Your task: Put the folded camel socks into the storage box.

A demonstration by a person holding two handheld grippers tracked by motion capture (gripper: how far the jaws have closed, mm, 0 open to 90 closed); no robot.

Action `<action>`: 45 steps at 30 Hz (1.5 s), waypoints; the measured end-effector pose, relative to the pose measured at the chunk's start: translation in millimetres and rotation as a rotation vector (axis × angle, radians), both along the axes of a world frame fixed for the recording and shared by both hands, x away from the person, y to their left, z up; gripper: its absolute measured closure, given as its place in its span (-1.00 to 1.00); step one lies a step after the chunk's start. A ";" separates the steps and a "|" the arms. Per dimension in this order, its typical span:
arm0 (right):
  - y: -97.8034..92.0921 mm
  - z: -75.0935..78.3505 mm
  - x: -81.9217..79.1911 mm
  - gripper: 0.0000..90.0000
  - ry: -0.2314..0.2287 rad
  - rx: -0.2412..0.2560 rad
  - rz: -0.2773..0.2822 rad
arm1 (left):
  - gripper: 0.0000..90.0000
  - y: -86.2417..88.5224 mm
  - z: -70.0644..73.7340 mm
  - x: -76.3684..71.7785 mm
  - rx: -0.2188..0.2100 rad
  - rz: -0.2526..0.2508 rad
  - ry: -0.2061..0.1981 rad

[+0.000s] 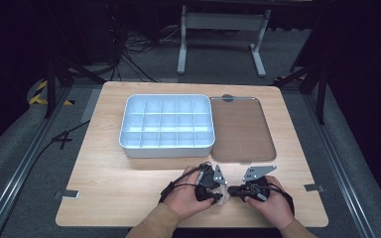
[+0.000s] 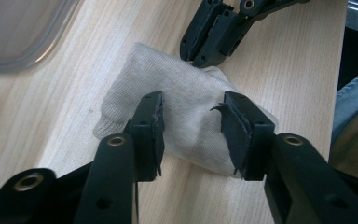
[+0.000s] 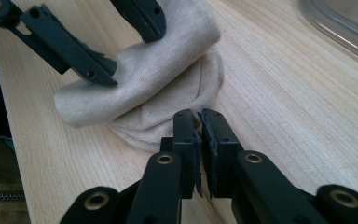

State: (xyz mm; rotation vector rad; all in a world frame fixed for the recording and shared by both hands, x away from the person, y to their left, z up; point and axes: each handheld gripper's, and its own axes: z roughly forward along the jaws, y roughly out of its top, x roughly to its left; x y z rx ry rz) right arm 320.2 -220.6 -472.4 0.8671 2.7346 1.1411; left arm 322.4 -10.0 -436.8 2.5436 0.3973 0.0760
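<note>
Pinching sock (image 3: 144, 79) edge, right tongs (image 3: 199, 122); left tongs (image 2: 192, 112) spread astride; sock axis unclear.

Two hands meet at the table's (image 1: 109, 188) near edge.
Left gripper (image 1: 220, 194) and right gripper (image 1: 231, 191) touch a pale cloth (image 1: 223, 195); beyond sit a divided bin (image 1: 166, 147) and lid (image 1: 241, 130).

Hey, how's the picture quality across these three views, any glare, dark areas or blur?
High view: the table is brightly lit, the room around it falls near black, and the white divided tray glows almost washed out. Left gripper view: the beige cloth is sharp, the nearest arms of the left claw soft. Right gripper view: light sheen on the wood, the right claw slightly blurred up close.
</note>
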 end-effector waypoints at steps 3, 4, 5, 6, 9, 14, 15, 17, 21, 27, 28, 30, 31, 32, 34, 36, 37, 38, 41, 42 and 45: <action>-0.7 0.1 0.0 0.82 0.000 0.000 -0.003 | 0.16 0.7 -3.6 1.6 -0.013 -0.016 0.017; -1.0 0.1 0.1 0.82 -0.002 -0.002 -0.003 | 0.13 1.6 -5.7 2.4 -0.029 -0.019 0.027; -1.2 0.1 0.1 0.81 -0.001 -0.001 -0.003 | 0.11 1.6 -5.7 2.4 -0.029 -0.019 0.027; -1.2 0.1 0.1 0.81 -0.001 -0.001 -0.003 | 0.11 1.9 -6.2 2.5 -0.032 -0.020 0.031; -1.5 0.2 0.1 0.79 -0.002 -0.002 -0.005 | 0.04 0.8 -9.0 2.1 -0.044 -0.026 0.024; -2.1 0.6 -0.1 0.76 0.003 0.001 -0.009 | -0.01 -0.3 -10.7 1.5 -0.043 -0.026 0.020; -2.2 0.5 -0.1 0.75 0.002 0.000 -0.011 | -0.01 -0.5 -11.4 0.8 -0.046 -0.020 0.020; -3.1 1.3 0.2 0.72 0.004 -0.005 -0.017 | -0.02 -0.9 -11.3 0.3 -0.039 -0.025 0.014; -7.0 7.2 -0.2 0.63 0.005 0.019 -0.045 | -0.02 -0.7 -12.4 0.7 -0.045 -0.029 0.014; -8.7 14.5 -2.0 0.48 0.006 0.052 -0.084 | -0.03 -0.3 -14.1 1.0 -0.061 -0.027 0.017; -8.6 14.8 -1.9 0.45 0.002 0.058 -0.088 | -0.03 -0.4 -14.2 0.9 -0.061 -0.026 0.017; -8.1 15.9 -2.5 0.40 0.004 0.063 -0.097 | -0.03 -0.6 -14.4 0.6 -0.061 -0.022 0.017; -7.8 16.3 -2.7 0.37 0.007 0.070 -0.103 | -0.03 -0.9 -14.4 0.4 -0.059 -0.022 0.016; -7.4 16.8 -2.9 0.35 0.011 0.081 -0.111 | -0.04 -1.2 -14.4 0.0 -0.058 -0.020 0.014; -6.7 17.8 -3.6 0.30 0.018 0.093 -0.122 | -0.05 -2.9 -14.1 -0.8 -0.049 -0.023 0.003; -6.1 18.7 -4.0 0.30 0.015 0.100 -0.128 | -0.07 -4.5 -13.4 -1.8 -0.034 -0.026 -0.002; -5.7 19.2 -4.0 0.29 0.008 0.108 -0.129 | -0.08 -5.2 -13.6 -2.3 -0.036 -0.023 -0.002; -5.3 19.8 -4.4 0.29 0.010 0.110 -0.132 | -0.09 -5.5 -13.7 -2.5 -0.037 -0.022 -0.001; -4.2 20.0 -4.7 0.28 0.003 0.107 -0.134 | -0.11 -4.9 -14.0 -1.5 -0.042 -0.027 0.002; -3.3 19.8 -4.9 0.25 0.002 0.109 -0.133 | -0.12 -4.9 -14.0 -1.5 -0.042 -0.027 0.002; -0.7 19.0 -5.5 0.22 0.006 0.115 -0.139 | -0.15 -4.7 -14.3 -1.7 -0.046 -0.025 0.008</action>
